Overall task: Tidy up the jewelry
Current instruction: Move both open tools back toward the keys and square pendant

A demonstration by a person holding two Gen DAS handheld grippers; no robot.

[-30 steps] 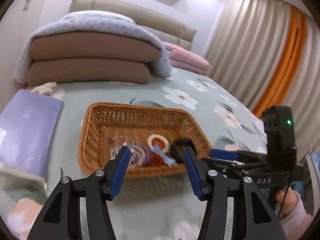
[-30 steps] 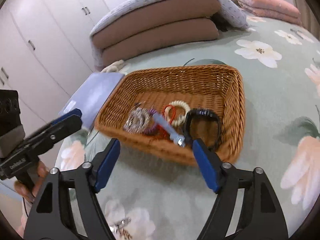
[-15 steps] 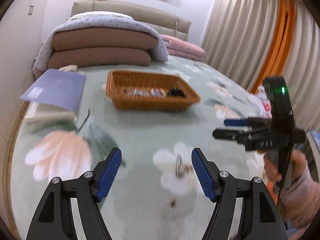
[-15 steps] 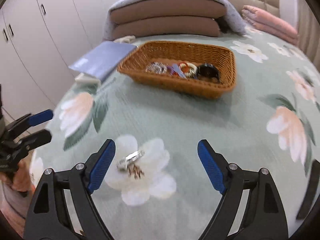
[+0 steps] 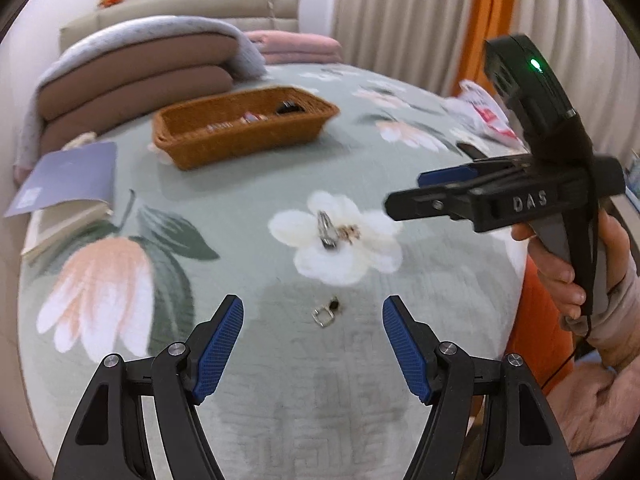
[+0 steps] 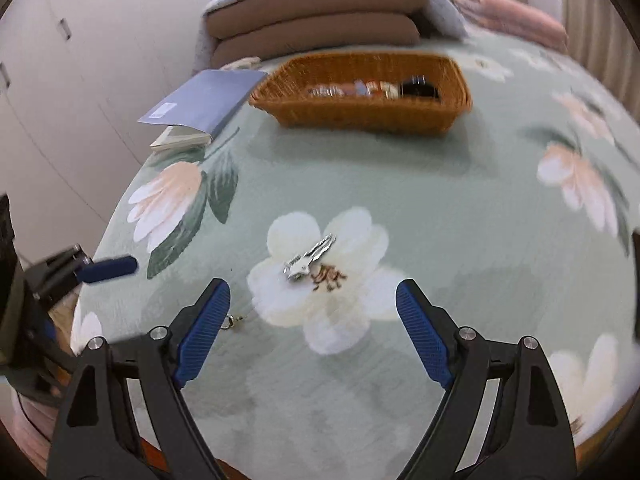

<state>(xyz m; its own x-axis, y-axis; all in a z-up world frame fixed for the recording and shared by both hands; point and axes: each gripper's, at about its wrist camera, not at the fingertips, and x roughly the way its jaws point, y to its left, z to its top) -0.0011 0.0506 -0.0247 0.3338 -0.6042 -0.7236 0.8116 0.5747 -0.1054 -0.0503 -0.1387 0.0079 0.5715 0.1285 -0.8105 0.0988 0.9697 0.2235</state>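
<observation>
A: How are the two tools held?

B: The left gripper sits low over the near edge of the bed, fingers pointing toward the headboard, jaws spread wide with nothing between them. The right gripper is also low and spread, empty. From the left camera it shows side-on, gripped by the right hand, its fingers level above the bedspread.

A: And the jewelry?

B: A small silver earring lies on the bedspread between the left gripper's fingertips, touching neither pad. A silver hair clip lies farther out on a white printed flower; in the right view that clip is just ahead of the open jaws, nearer the left pad's side. The rest of the pieces are in the wicker basket, well apart toward the pillows; they are too blurred to name singly.

A: Anything around?

B: A purple book lies just beside the basket, and folded quilts are stacked behind it. Nothing lies between either gripper and the loose pieces.
</observation>
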